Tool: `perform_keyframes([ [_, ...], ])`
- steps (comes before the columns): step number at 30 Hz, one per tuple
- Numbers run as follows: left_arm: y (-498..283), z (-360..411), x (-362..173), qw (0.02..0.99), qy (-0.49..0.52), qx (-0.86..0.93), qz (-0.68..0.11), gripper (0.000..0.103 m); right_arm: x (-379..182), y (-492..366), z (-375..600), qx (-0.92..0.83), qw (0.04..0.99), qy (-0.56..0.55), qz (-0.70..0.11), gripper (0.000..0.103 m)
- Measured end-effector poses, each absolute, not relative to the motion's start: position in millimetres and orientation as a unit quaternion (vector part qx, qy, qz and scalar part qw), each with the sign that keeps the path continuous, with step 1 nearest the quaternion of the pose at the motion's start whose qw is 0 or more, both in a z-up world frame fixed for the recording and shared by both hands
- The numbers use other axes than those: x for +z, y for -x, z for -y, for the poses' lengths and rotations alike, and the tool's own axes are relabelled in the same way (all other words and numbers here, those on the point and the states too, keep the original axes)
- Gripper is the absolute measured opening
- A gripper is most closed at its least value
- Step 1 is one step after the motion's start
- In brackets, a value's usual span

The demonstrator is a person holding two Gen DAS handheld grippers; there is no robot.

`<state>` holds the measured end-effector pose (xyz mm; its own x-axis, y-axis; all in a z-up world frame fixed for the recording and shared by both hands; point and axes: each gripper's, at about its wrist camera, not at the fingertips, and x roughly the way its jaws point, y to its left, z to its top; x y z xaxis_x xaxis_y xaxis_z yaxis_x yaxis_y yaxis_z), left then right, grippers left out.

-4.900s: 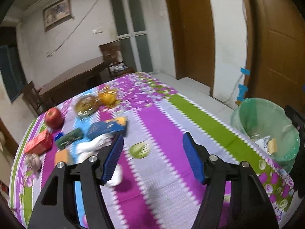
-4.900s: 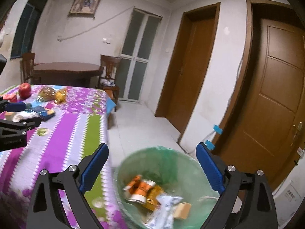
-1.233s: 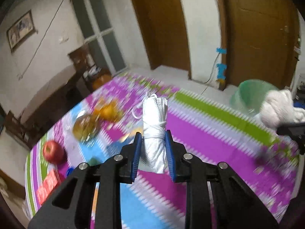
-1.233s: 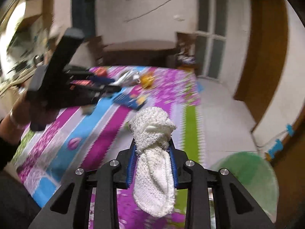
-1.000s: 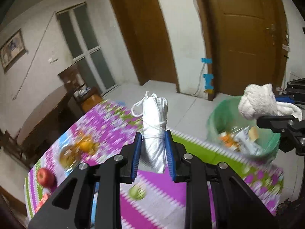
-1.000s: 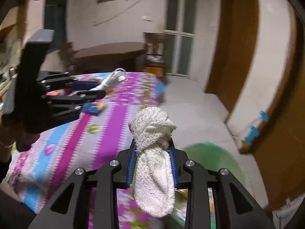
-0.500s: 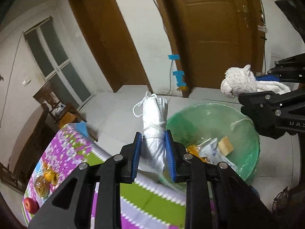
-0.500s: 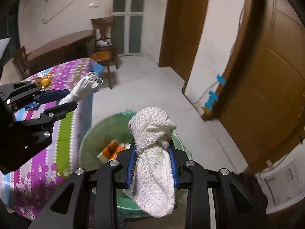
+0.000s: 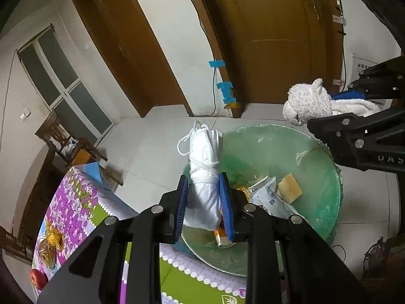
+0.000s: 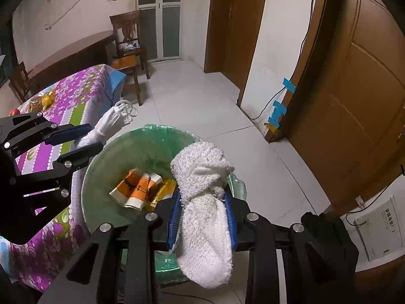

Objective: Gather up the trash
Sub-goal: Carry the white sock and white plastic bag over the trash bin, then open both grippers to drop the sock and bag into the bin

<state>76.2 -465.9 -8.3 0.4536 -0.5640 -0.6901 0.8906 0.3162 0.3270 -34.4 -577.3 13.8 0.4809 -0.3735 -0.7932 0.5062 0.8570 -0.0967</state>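
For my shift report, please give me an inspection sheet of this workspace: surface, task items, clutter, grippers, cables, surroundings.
Surface: table with a flowered cloth, beside the bin.
Job's things: green-lined trash bin already holds wrappers; rolled white mask; knotted white towel.
Clutter: apple and wrapped snacks on the table.
Grippers: left gripper shut on the mask; right gripper shut on the towel; both above the bin.
Cables: black cable taped to the wall.
Surroundings: wooden doors, chair, tiled floor.

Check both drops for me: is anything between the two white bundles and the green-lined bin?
Nothing visible blocks either one. The left gripper holds the rolled white cloth over the bin, the right gripper holds the knitted white bundle over its near rim. The bin's mouth is open, with wrappers only at the bottom.
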Motion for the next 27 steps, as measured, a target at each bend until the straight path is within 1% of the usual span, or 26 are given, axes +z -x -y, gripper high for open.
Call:
perform_keyframes([
  [16, -75, 468, -20, 0.771, -0.356, -0.469, -0.244, 0.024, -9, 18, 578, -0.241, 0.850, -0.084, -0.462, 0.032],
  [17, -76, 468, -20, 0.771, -0.356, -0.468, -0.244, 0.024, -9, 18, 578, -0.240, 0.850, -0.083, -0.461, 0.036],
  [19, -77, 469, -22, 0.769, -0.362, -0.465, -0.247, 0.028, -10, 17, 578, -0.248, 0.848, -0.079, -0.461, 0.042],
  [20, -77, 470, -24, 0.770, -0.366, -0.460, -0.248, 0.028, -10, 17, 579, -0.249, 0.849, -0.078, -0.460, 0.042],
  [22, -77, 470, -25, 0.775, -0.368, -0.451, -0.246, 0.052, -10, 17, 578, -0.249, 0.849, -0.078, -0.460, 0.044],
  [23, -77, 469, -25, 0.776, -0.366, -0.452, -0.244, 0.054, -9, 17, 578, -0.250, 0.849, -0.078, -0.459, 0.044],
  [27, -76, 466, -22, 0.782, -0.365, -0.448, -0.235, 0.054, -8, 18, 577, -0.251, 0.850, -0.077, -0.456, 0.044],
])
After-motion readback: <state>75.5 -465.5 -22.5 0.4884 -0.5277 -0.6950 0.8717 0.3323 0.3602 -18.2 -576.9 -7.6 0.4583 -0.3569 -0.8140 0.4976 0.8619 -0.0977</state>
